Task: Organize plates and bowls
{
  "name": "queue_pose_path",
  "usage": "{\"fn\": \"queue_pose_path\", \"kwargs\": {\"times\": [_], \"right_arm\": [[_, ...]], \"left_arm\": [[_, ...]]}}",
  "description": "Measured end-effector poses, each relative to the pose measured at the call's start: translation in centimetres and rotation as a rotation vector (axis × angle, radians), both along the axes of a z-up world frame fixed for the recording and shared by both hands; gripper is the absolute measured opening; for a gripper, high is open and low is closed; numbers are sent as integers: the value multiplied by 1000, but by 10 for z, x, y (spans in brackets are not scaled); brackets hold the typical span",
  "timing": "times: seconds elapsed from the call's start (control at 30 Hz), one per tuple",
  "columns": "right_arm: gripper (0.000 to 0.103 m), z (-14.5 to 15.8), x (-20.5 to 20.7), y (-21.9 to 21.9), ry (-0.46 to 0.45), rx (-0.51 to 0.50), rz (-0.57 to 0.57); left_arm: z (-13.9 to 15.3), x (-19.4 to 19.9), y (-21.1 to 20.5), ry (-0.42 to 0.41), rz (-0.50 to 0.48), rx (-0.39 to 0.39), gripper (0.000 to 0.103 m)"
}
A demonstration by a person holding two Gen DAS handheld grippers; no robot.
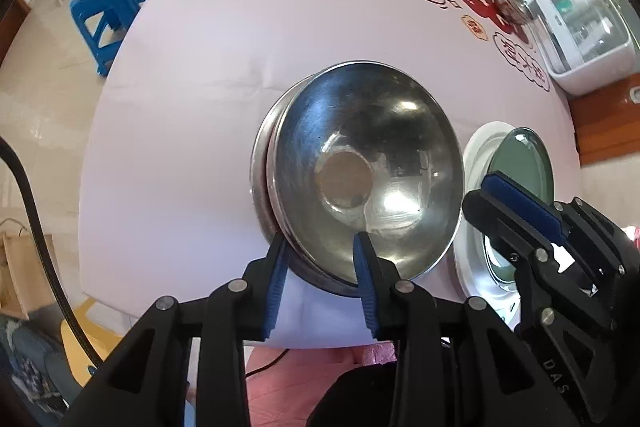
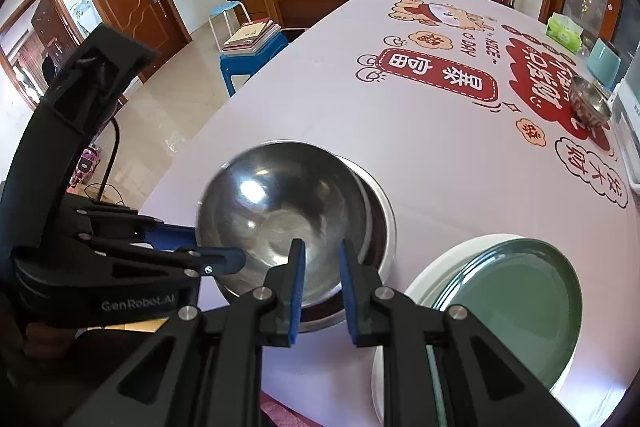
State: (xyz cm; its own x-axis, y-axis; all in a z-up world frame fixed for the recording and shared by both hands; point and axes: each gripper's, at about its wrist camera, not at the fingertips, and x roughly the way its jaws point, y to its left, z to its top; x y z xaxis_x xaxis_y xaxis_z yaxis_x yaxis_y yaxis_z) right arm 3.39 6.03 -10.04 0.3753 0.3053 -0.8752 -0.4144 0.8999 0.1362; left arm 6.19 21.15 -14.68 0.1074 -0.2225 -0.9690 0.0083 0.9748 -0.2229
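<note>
Steel bowl gripped above its stack at the desk's near edge

The left hand-held gripper [image 1: 320, 247] had closed on the rim of the steel bowl [image 1: 368, 171], tilted over a second bowl [image 2: 380, 223]. The right hand-held gripper [image 2: 322, 251] hovered part-open, empty. A green plate [image 2: 516, 311] already lay on a white plate [image 2: 416, 291]; one small bowl [image 2: 590, 101] waited near the far right edge, unobstructed.

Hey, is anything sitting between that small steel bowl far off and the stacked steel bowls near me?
Nothing visible. Only printed tablecloth lies between the small steel bowl and the stacked steel bowls; the green plate sits off to the side.
</note>
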Motion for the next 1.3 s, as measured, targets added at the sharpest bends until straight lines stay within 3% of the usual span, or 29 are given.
{"fn": "queue_pose_path", "kwargs": {"times": [0.57, 0.73, 1.3], "right_arm": [[18, 6, -8, -8, -23, -13, -55], [18, 8, -9, -15, -25, -11, -66], [18, 23, -10, -79, -51, -2, -144]], "left_arm": [[33, -4, -16, -134, -68, 43, 37], [43, -8, -25, -164, -73, 55, 44], [76, -16, -84, -271, -138, 84, 60]]}}
